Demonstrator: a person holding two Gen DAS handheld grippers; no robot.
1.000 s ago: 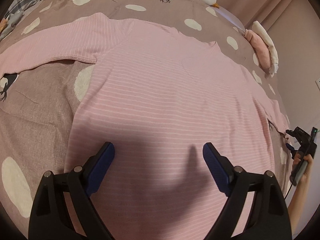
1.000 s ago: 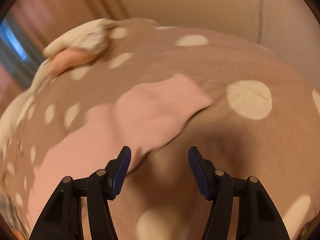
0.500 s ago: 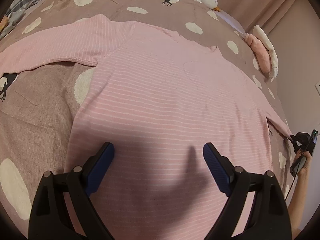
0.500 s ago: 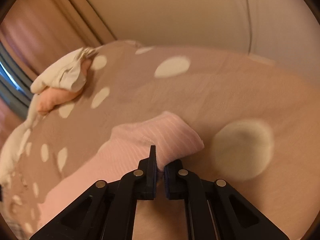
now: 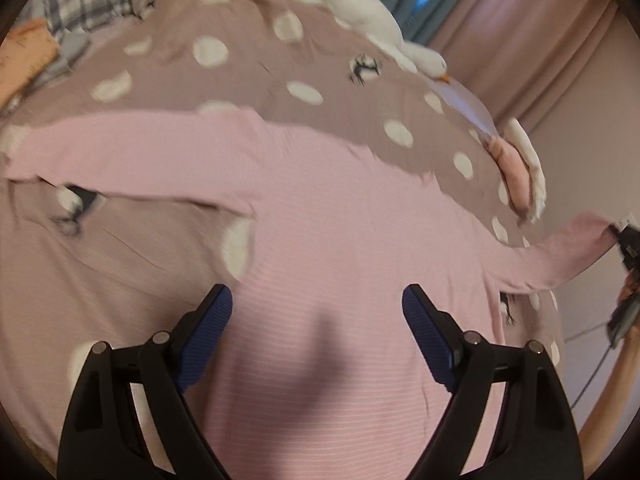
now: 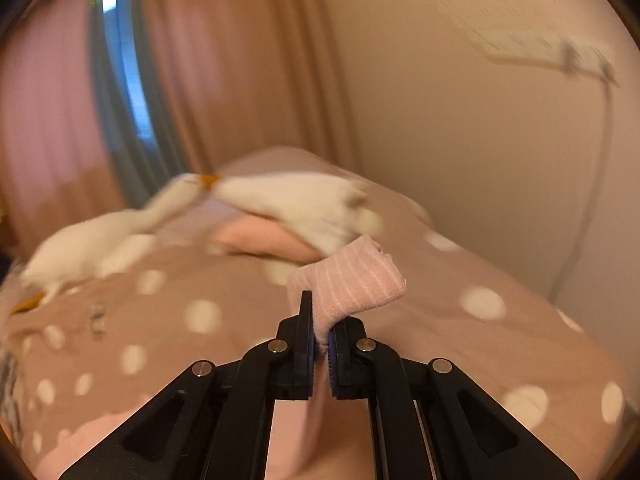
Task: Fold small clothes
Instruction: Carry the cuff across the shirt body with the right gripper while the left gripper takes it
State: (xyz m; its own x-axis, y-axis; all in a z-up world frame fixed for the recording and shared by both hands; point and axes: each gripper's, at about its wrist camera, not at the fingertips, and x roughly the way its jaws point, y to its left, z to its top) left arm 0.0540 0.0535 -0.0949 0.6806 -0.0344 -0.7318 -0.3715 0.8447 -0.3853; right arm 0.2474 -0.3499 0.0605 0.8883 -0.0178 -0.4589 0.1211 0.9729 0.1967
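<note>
A pink striped long-sleeved top [image 5: 340, 248] lies spread flat on the dotted brown bedspread [image 5: 120, 264]. My left gripper [image 5: 318, 320] is open and empty, hovering over the top's lower body. My right gripper [image 6: 320, 344] is shut on the cuff of the right sleeve [image 6: 352, 284] and holds it lifted off the bed. In the left wrist view that sleeve [image 5: 560, 256] stretches up to the right gripper [image 5: 624, 240] at the far right edge. The left sleeve [image 5: 120, 152] lies flat, stretched out to the left.
A white goose plush [image 5: 360, 12] lies along the bed's far edge, and also shows in the right wrist view [image 6: 100, 244]. A pink and white folded pile [image 5: 520, 168] sits at the bed's right edge. Curtains [image 6: 224, 80] and a wall [image 6: 460, 120] stand beyond.
My right gripper shut on the right sleeve cuff and lifted it up off the bed. My left gripper stayed open over the top's body while its view tilted upward.
</note>
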